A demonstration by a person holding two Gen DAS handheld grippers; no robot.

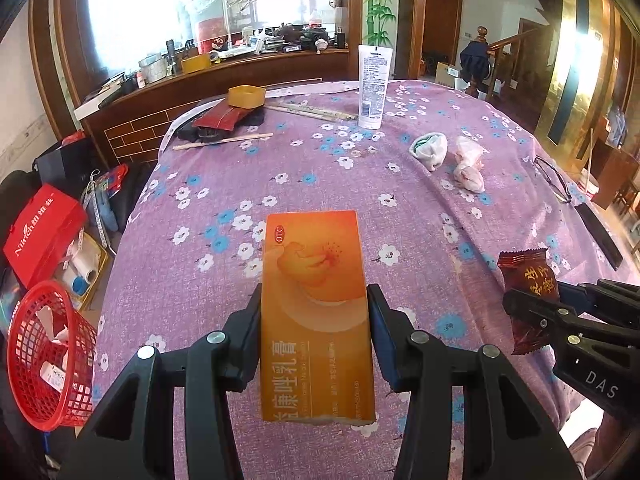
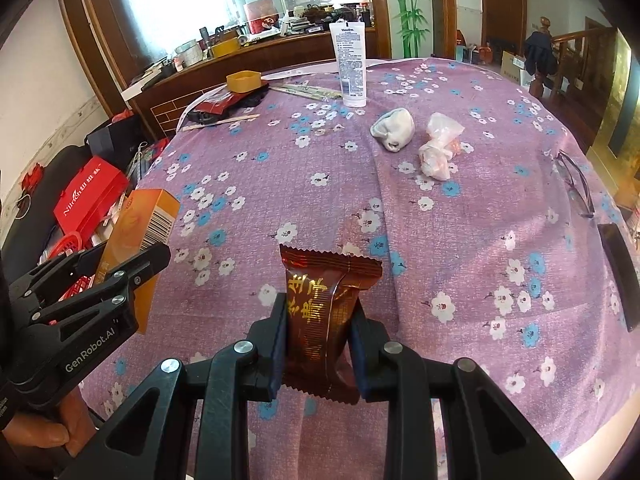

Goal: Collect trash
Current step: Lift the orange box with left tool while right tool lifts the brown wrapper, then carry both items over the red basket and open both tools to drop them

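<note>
My left gripper (image 1: 316,304) is shut on an orange medicine box (image 1: 316,312), held lengthwise above the purple flowered tablecloth (image 1: 320,168). My right gripper (image 2: 318,320) is shut on a dark red snack wrapper (image 2: 326,312); the same wrapper (image 1: 526,284) shows at the right of the left wrist view. The orange box (image 2: 140,236) appears at the left of the right wrist view. A red mesh trash basket (image 1: 52,352) with scraps inside stands on the floor, left of the table. A crumpled white-green wad (image 1: 430,150) and a crumpled pinkish plastic bag (image 1: 468,164) lie farther back on the cloth.
A white lotion tube (image 1: 374,84) stands upright at the back. Chopsticks (image 1: 224,141), a yellow container (image 1: 246,96) and dark items sit at the back left. Glasses (image 1: 554,178) and a black flat object (image 1: 600,234) lie at the right edge. A red box (image 1: 44,232) sits on the floor.
</note>
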